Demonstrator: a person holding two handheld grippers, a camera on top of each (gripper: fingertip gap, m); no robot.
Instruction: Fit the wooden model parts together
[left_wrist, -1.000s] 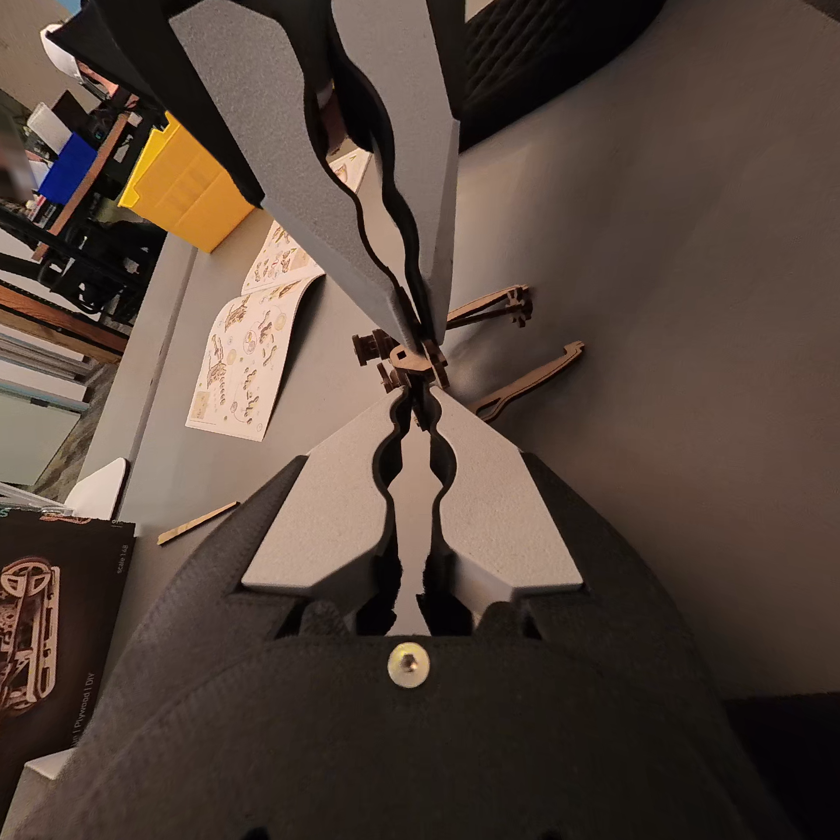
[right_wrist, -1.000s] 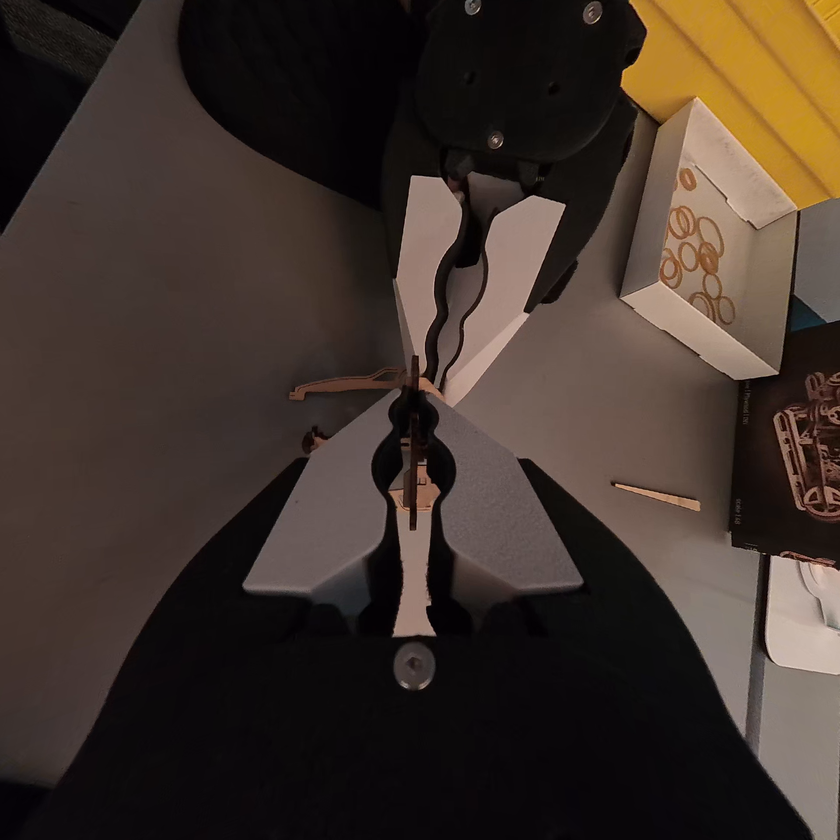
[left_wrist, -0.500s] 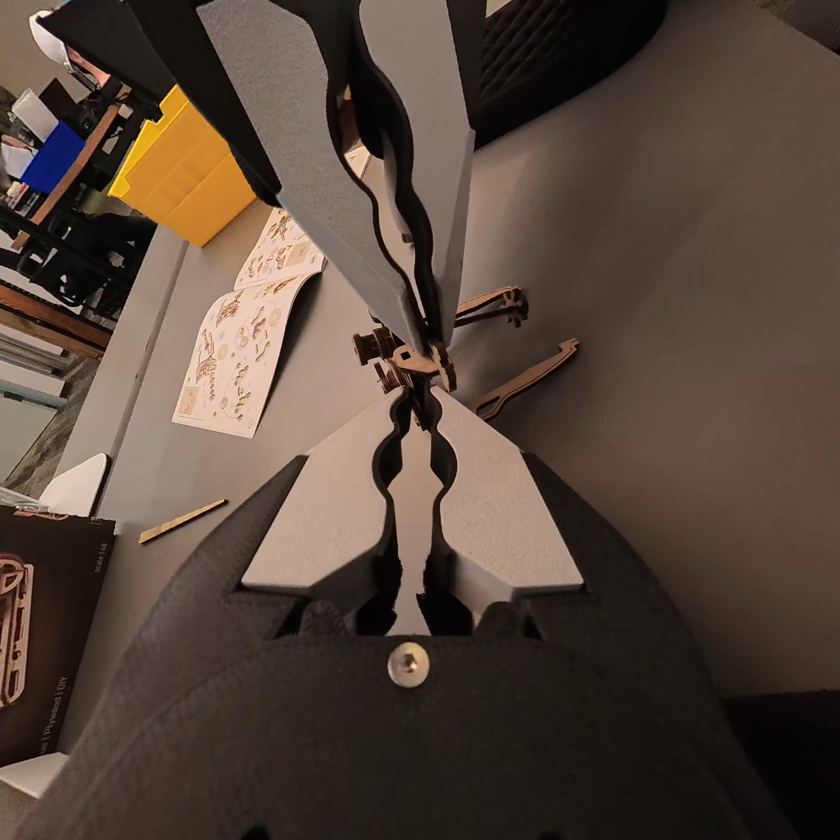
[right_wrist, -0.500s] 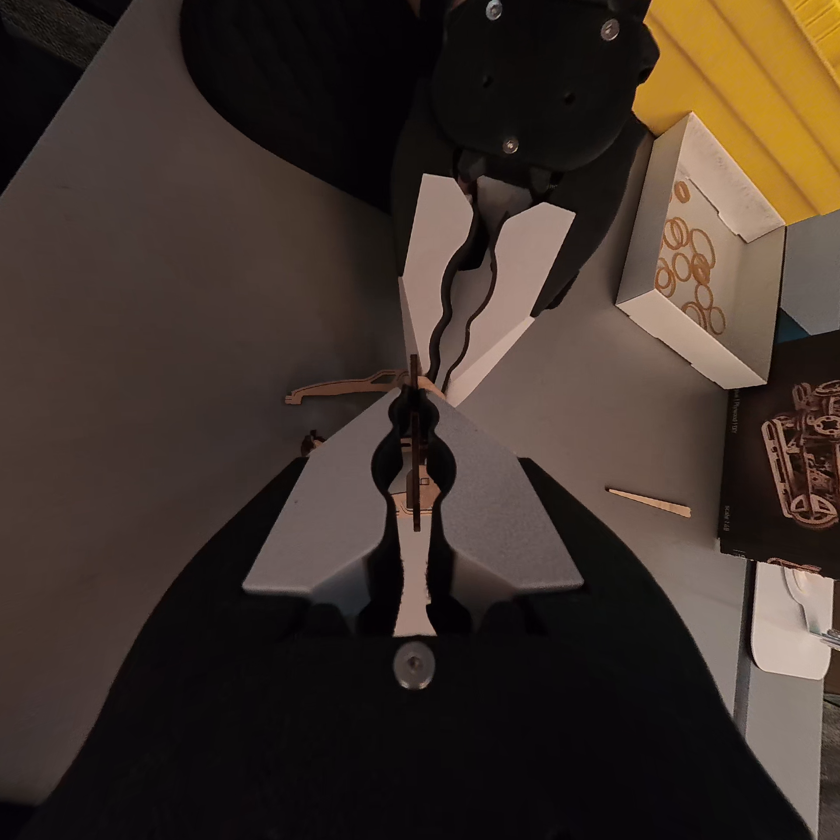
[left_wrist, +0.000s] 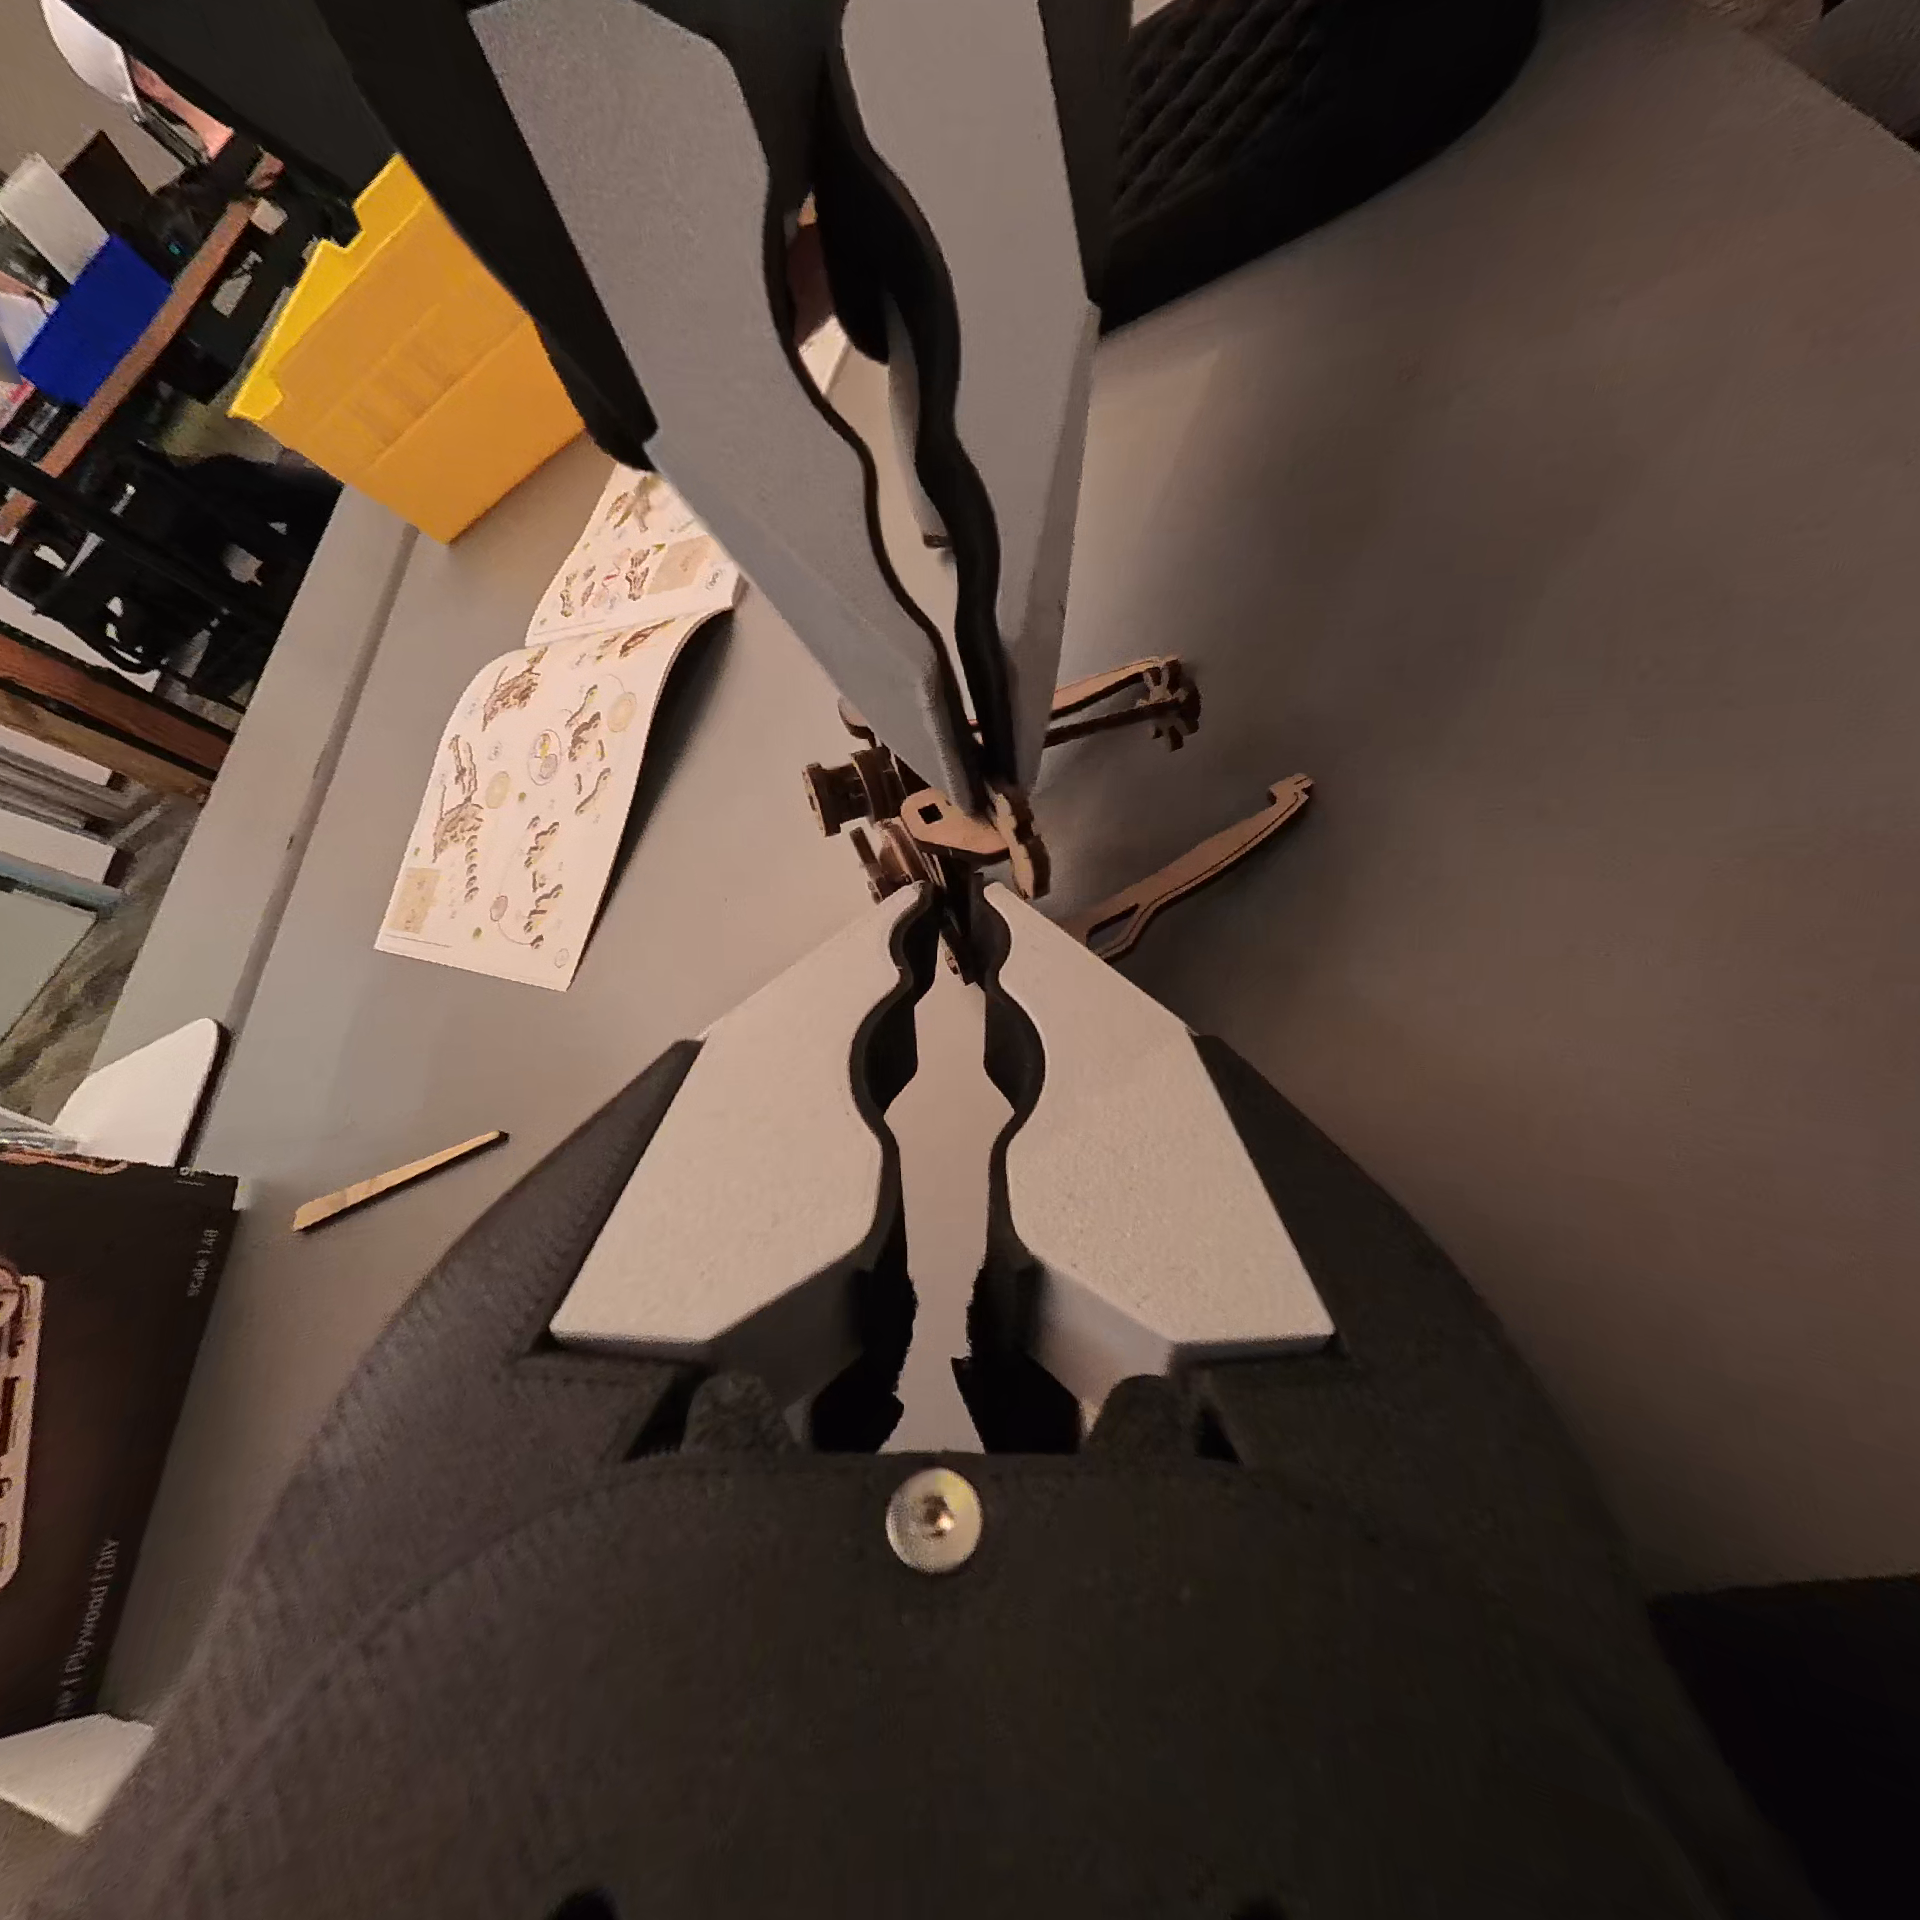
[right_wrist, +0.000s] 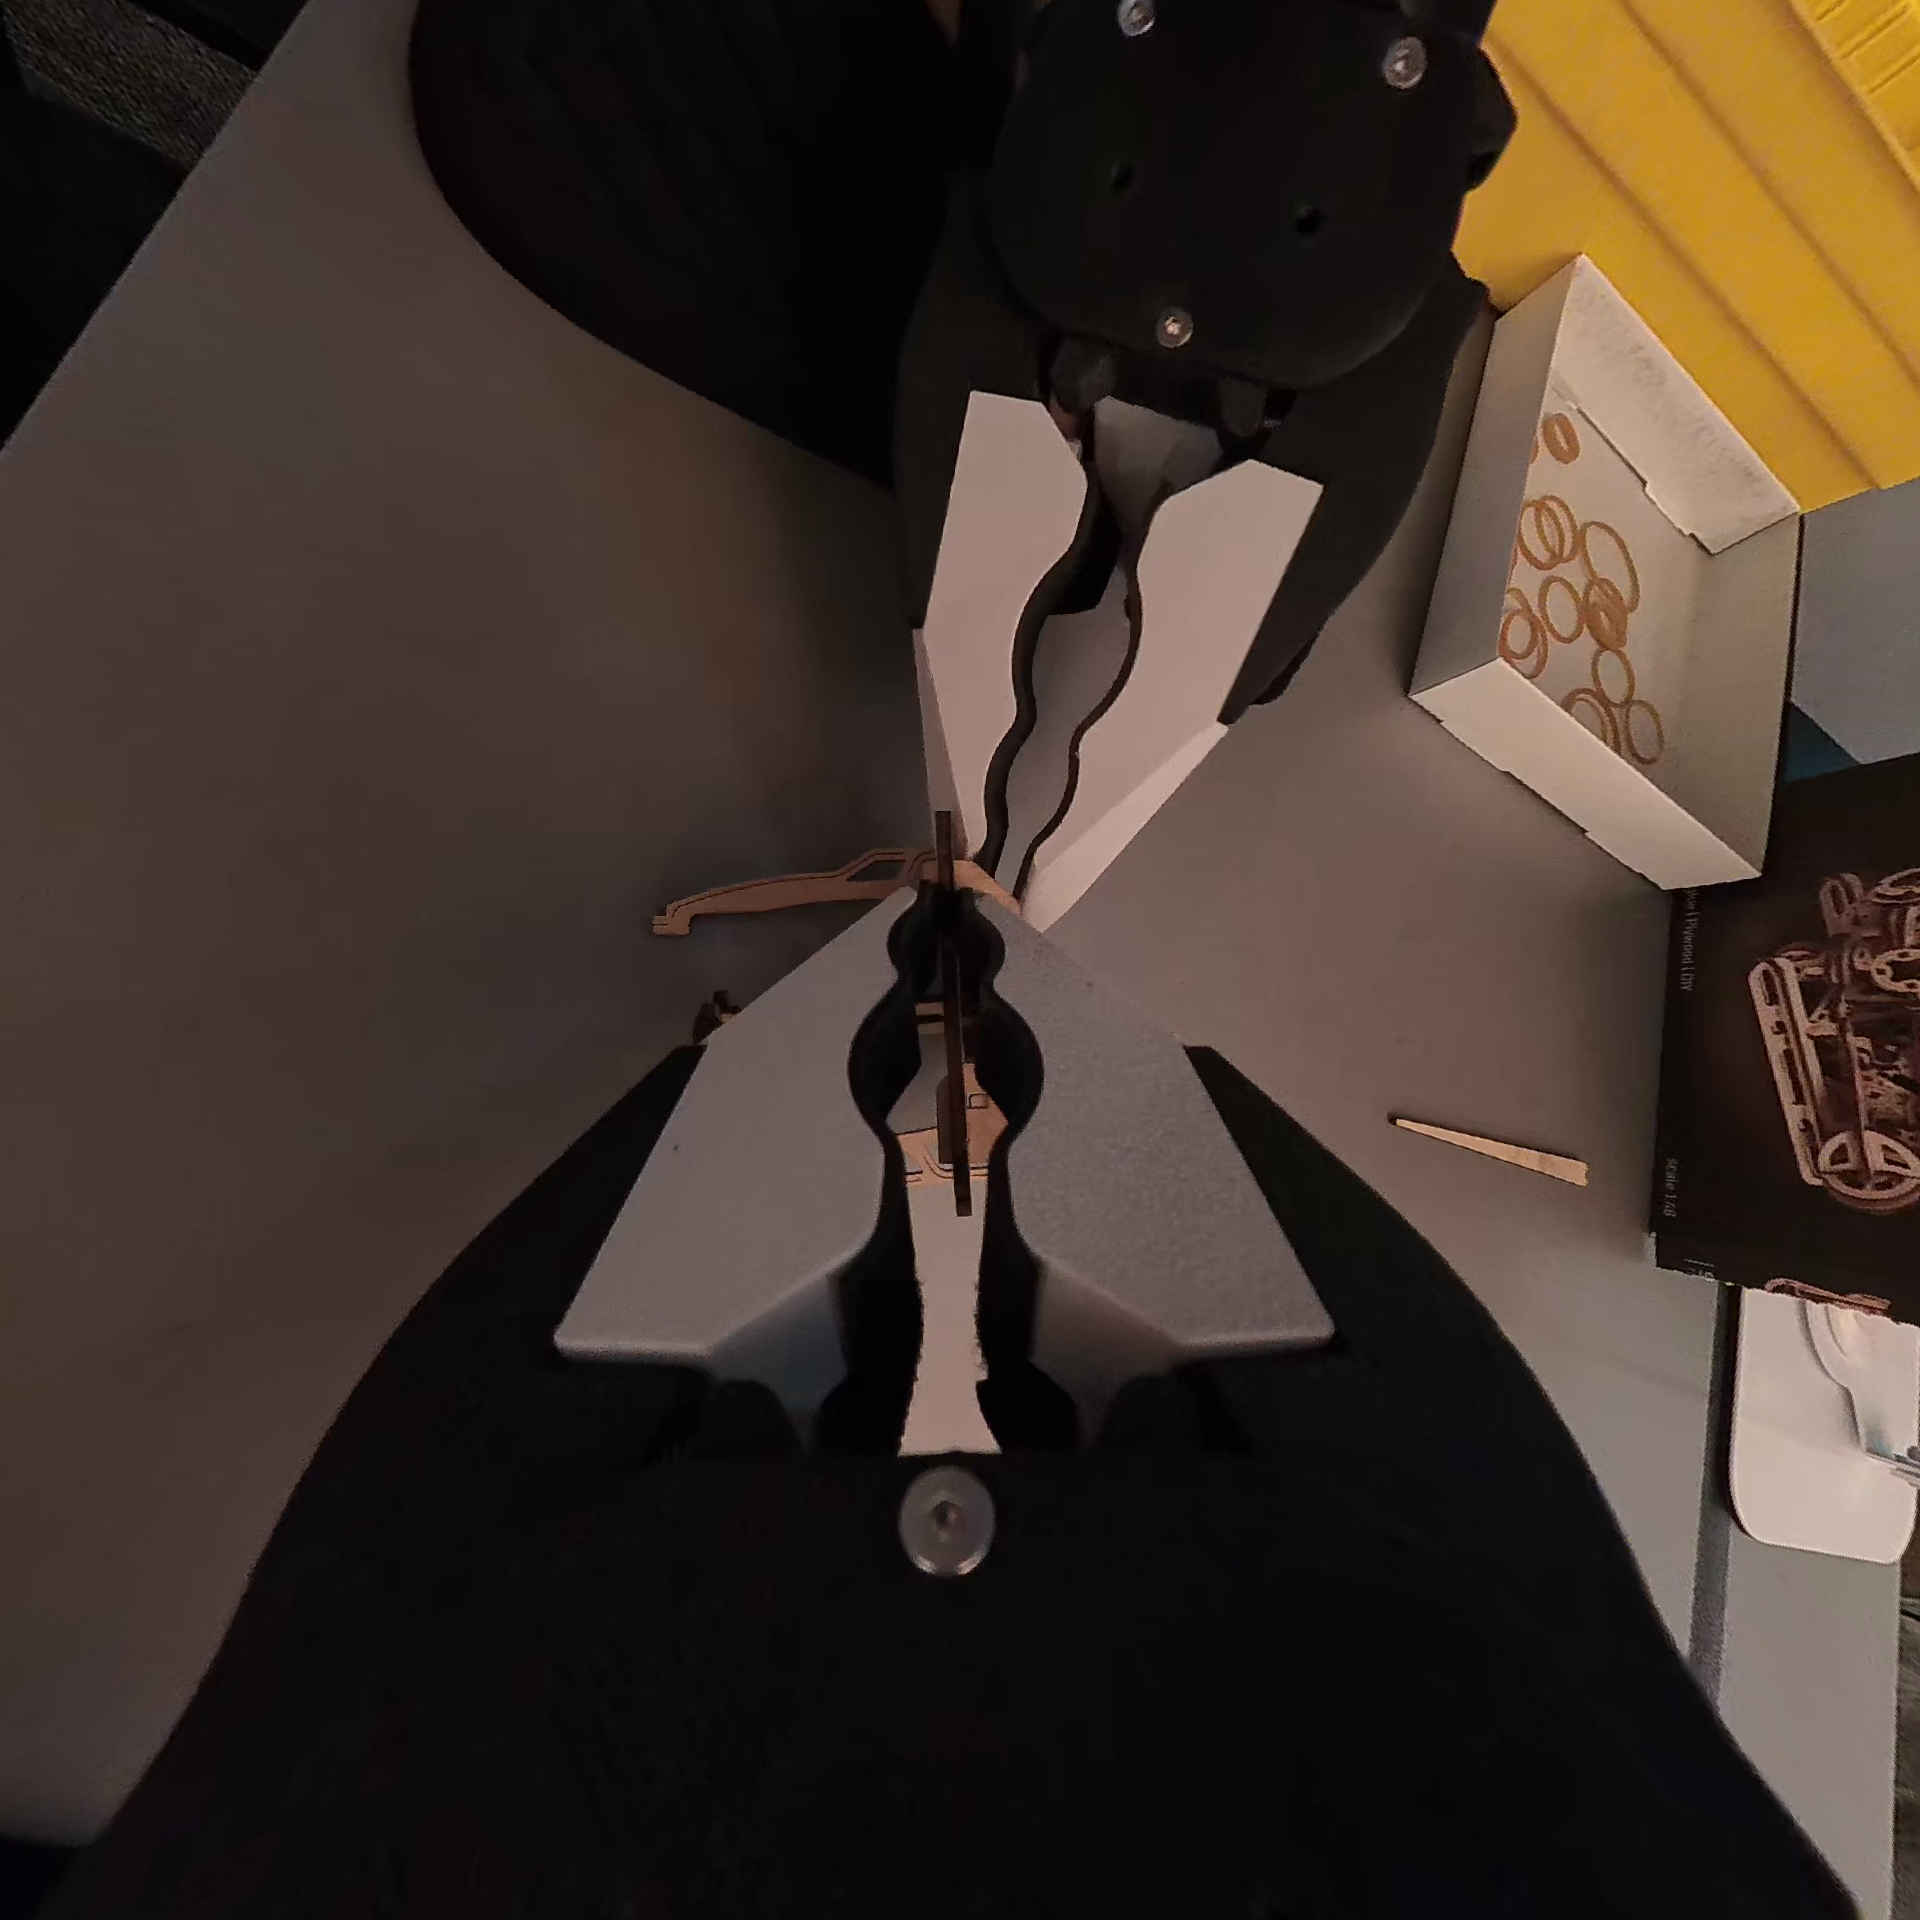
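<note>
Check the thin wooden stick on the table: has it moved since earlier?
No. The thin wooden stick lies where it did, left of the black box.

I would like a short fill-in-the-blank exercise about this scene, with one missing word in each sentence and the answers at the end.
1. The right gripper is shut on a thin flat wooden piece seen ____-on in its own view.
2. The big bin beyond the open instruction booklet is ____ in colour.
3. The small white box on the grey table holds many wooden ____.
4. The left gripper is ____ on the small wooden assembly.

Missing words: edge; yellow; rings; shut
</note>
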